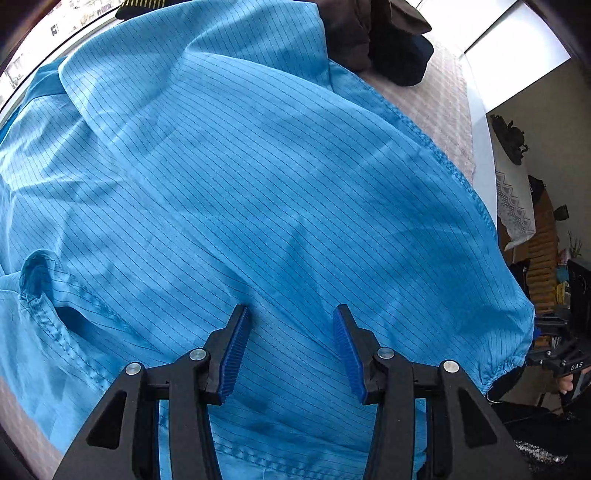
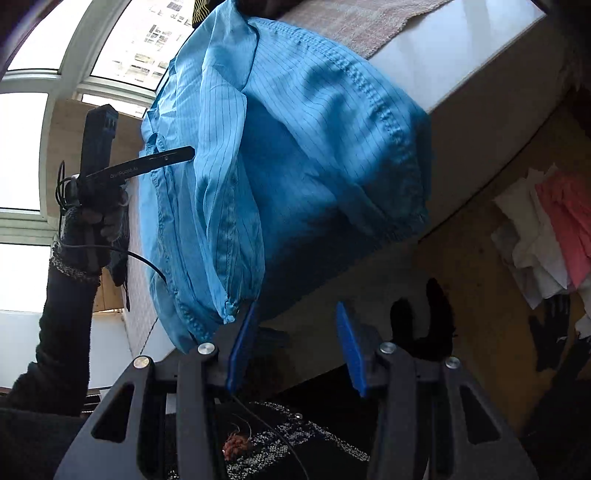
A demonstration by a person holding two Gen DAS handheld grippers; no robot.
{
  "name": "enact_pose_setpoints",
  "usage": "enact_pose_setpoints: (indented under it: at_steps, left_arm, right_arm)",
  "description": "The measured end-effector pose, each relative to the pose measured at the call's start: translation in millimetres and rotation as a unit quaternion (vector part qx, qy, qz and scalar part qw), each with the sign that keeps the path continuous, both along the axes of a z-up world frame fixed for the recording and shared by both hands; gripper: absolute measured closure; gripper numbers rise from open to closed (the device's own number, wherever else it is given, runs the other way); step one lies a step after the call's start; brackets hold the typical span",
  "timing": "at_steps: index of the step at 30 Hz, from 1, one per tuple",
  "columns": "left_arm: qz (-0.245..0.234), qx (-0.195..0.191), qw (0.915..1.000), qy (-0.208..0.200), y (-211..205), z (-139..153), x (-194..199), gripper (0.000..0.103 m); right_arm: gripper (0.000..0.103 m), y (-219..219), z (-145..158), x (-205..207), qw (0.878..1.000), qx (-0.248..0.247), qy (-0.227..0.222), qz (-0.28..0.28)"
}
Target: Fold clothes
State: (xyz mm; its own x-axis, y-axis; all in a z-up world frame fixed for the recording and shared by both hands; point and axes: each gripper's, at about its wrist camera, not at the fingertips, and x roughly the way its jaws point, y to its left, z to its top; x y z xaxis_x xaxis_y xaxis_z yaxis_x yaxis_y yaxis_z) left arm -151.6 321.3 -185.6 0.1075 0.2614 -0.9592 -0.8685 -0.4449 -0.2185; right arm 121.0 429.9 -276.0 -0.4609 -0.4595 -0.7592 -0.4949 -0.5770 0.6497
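Garment: blue pin-striped thin-fabric jacket (image 1: 258, 192), spread on the table, one elastic-cuffed sleeve (image 2: 332, 177) hanging over the white table edge (image 2: 461, 62).
Left gripper (image 1: 290, 347): fingers wide apart, empty, above the cloth.
Right gripper (image 2: 295, 343): fingers wide apart, empty, below the table edge; sleeve cuff beside its left finger.
Risk, slide: the overhanging sleeve may drag the slippery jacket off the table.
Risk, pinch: closing on several layers would likely bunch the fold.
Obstruction: dark piled clothes (image 1: 376, 33) lie close behind.

A blue pinstriped garment (image 1: 258, 184) lies spread and creased over the table. Its elastic-cuffed sleeve (image 2: 332, 177) hangs over the table's edge.
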Motion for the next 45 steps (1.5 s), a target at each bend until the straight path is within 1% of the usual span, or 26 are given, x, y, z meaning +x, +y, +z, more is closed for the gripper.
enact_pose_setpoints:
  at_steps: [4,8,9,11,13,15,17,18,19,20,23,25,28,29,31,32,34,35,36,37,39,40,41,42,44,45]
  left_arm:
    - [-0.009,-0.007,0.9999,0.005,1.1,0.6,0.8,0.058]
    - [-0.022,-0.014,0.9996,0.010,1.8,-0.2,4.7,0.058]
    - [-0.023,-0.015,0.9996,0.012,1.6,0.0,5.5,0.058]
    - [-0.026,-0.017,0.9994,0.014,1.2,1.0,6.6,0.058]
    - [-0.031,-0.017,0.9992,0.015,0.8,2.7,7.3,0.058]
    - [-0.032,-0.014,0.9992,0.020,-0.5,7.8,6.0,0.058]
    - [-0.035,-0.009,0.9991,0.023,0.1,14.7,3.2,0.058]
    - [-0.034,-0.011,0.9990,0.026,-0.3,15.4,0.3,0.058]
    - [-0.032,-0.013,0.9990,0.029,-0.6,16.0,-2.6,0.058]
    - [-0.031,-0.015,0.9989,0.031,-1.0,16.5,-5.5,0.058]
    - [-0.029,-0.019,0.9986,0.039,-2.6,19.8,-12.6,0.058]
    - [-0.035,-0.017,0.9982,0.046,-4.5,25.5,-15.0,0.058]
    - [-0.049,-0.011,0.9963,0.069,-0.4,43.7,-23.4,0.058]
    - [-0.053,-0.004,0.9958,0.074,6.8,51.8,-27.4,0.058]
    - [-0.063,0.012,0.9937,0.092,30.3,68.2,-37.2,0.058]
    - [-0.067,0.016,0.9927,0.099,47.2,71.7,-42.4,0.058]
    - [-0.075,0.023,0.9905,0.113,81.3,78.4,-53.0,0.058]
    - [-0.079,0.024,0.9902,0.112,91.9,78.2,-59.6,0.058]
    - [-0.083,0.025,0.9899,0.112,102.3,77.9,-66.3,0.058]
    - [-0.084,0.016,0.9896,0.116,112.2,71.5,-71.8,0.058]
    - [-0.081,-0.008,0.9889,0.124,119.8,54.9,-81.3,0.058]
    - [-0.075,-0.018,0.9894,0.123,119.4,46.1,-86.6,0.058]
    - [-0.067,-0.024,0.9905,0.118,118.5,37.7,-90.5,0.058]
    - [-0.067,-0.029,0.9910,0.112,115.7,30.5,-91.2,0.058]
    - [-0.070,-0.039,0.9918,0.100,109.9,16.1,-92.4,0.058]
    - [-0.071,-0.048,0.9913,0.100,107.6,10.1,-93.6,0.058]
  right_arm:
    - [0.059,-10.3,6.2,2.6,0.999,-0.026,0.025,-0.014]
    - [0.059,-17.4,12.7,8.2,0.999,-0.026,0.035,-0.030]
    - [0.059,-17.8,16.7,8.5,0.999,-0.007,0.031,-0.036]
    - [0.059,-19.6,22.7,1.3,0.999,0.040,0.026,-0.023]
    - [0.058,-20.1,18.7,-16.1,0.996,0.087,0.005,-0.007]
    - [0.058,-20.7,10.5,-34.0,0.992,0.123,-0.008,0.011]
    - [0.058,-21.4,2.0,-50.5,0.987,0.156,-0.019,0.032]
    - [0.058,-23.7,-1.4,-56.9,0.985,0.164,-0.018,0.045]
    - [0.068,-24.1,-4.9,-61.5,0.985,0.164,-0.018,0.052]
    - [0.097,-22.5,-7.6,-63.2,0.987,0.152,-0.017,0.055]
    - [0.096,-8.0,4.3,-39.9,0.992,0.107,0.009,0.060]
    - [0.096,-5.8,25.0,-18.8,0.993,0.094,0.023,0.064]
    - [0.096,-1.7,34.4,3.6,0.991,0.123,0.000,0.061]
    - [0.096,-1.1,35.2,9.3,0.990,0.131,-0.009,0.061]
    - [0.096,-6.0,16.0,4.6,0.989,0.126,-0.033,0.075]
    - [0.096,-8.7,6.6,2.1,0.988,0.120,-0.044,0.082]
    - [0.096,-15.0,-9.0,-1.4,0.991,0.081,-0.049,0.100]
    - [0.096,-14.5,-7.8,7.6,0.990,0.071,-0.041,0.111]
    - [0.096,-16.4,-6.7,13.6,0.989,0.074,-0.041,0.123]
    - [0.096,-16.9,-6.3,20.0,0.987,0.079,-0.044,0.132]
    - [0.096,0.5,-16.2,31.8,0.987,0.097,-0.078,0.104]
    - [0.096,11.5,-21.4,36.3,0.986,0.107,-0.096,0.084]
    - [0.096,23.4,-21.5,40.1,0.985,0.121,-0.104,0.064]
    - [0.096,34.2,-21.2,43.3,0.984,0.132,-0.109,0.044]
    - [0.096,44.9,-17.7,45.8,0.987,0.128,-0.093,0.018]
    - [0.093,49.5,-17.1,46.3,0.988,0.125,-0.087,0.009]
